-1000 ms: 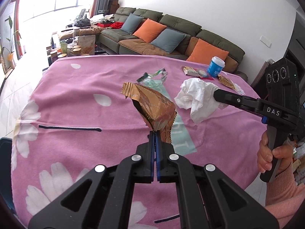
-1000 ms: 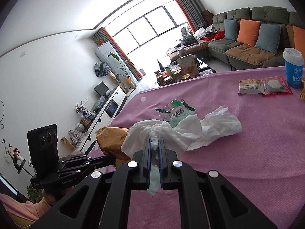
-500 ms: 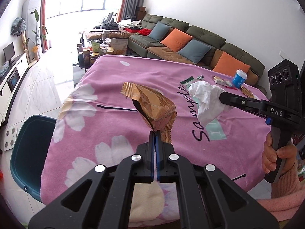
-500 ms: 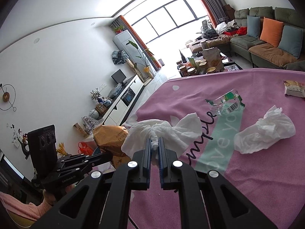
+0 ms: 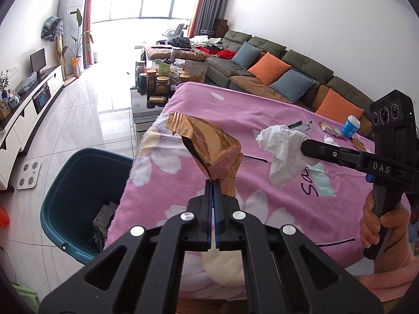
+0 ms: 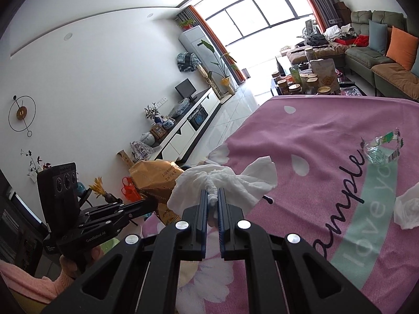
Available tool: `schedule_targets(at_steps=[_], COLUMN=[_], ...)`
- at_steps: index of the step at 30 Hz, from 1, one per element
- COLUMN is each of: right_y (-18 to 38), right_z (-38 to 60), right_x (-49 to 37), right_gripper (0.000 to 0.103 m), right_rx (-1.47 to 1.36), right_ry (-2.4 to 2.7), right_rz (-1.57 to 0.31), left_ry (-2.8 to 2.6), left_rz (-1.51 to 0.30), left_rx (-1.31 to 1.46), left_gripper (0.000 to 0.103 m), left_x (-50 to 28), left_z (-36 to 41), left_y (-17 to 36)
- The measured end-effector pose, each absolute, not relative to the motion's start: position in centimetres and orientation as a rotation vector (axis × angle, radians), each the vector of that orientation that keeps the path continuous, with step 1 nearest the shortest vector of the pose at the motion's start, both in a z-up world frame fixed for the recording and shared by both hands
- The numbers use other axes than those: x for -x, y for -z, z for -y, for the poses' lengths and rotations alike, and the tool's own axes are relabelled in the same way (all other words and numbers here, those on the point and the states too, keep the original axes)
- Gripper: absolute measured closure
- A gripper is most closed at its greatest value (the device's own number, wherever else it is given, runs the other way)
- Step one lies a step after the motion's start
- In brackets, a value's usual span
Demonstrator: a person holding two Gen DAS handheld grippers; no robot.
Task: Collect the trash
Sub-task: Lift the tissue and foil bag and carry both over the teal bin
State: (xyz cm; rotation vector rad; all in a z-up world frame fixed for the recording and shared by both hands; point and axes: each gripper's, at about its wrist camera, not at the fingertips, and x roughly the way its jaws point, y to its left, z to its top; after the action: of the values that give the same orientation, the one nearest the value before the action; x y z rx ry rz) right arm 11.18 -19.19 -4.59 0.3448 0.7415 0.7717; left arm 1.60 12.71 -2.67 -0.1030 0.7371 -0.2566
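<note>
My left gripper (image 5: 213,183) is shut on a crumpled golden-brown snack wrapper (image 5: 209,144) and holds it above the left edge of the pink floral table cloth (image 5: 262,120). My right gripper (image 6: 212,196) is shut on a white crumpled tissue (image 6: 230,183), which also shows in the left wrist view (image 5: 282,146). A dark teal trash bin (image 5: 76,180) stands on the floor left of the table with some trash inside. The wrapper also shows in the right wrist view (image 6: 154,180).
A clear plastic wrapper (image 6: 379,149), another white tissue (image 6: 407,209), snack packets (image 5: 328,128) and a blue cup (image 5: 350,127) lie on the table. A coffee table with jars (image 5: 157,81) and a sofa (image 5: 275,68) stand beyond. A white scale (image 5: 28,175) lies on the floor.
Both grippers have swung left with their trash, from over the table's middle toward its left edge. The teal bin has come into view below the left gripper.
</note>
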Motion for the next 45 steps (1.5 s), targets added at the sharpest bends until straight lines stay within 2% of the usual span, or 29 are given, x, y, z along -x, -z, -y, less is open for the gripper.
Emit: schedule_targets(at_steps=[21, 45], right_y=[4.0, 3.9], right_z=[11.3, 4.4], right_x=[-12.7, -13.4], right_gripper=[0.097, 0.097], right_rx=[-0.265, -0.158], right_ry=[-0.903, -0.999], right_rz=[-0.778, -0.809], left_ry=[0.07, -0.039], left_rz=[-0.702, -0.715], left_rx=[0.185, 0.226], left_gripper=[0.101, 0.101], left_x=[-0.1, 0.1], left_z=[-20.8, -25.6], left_y=[2.2, 3.4])
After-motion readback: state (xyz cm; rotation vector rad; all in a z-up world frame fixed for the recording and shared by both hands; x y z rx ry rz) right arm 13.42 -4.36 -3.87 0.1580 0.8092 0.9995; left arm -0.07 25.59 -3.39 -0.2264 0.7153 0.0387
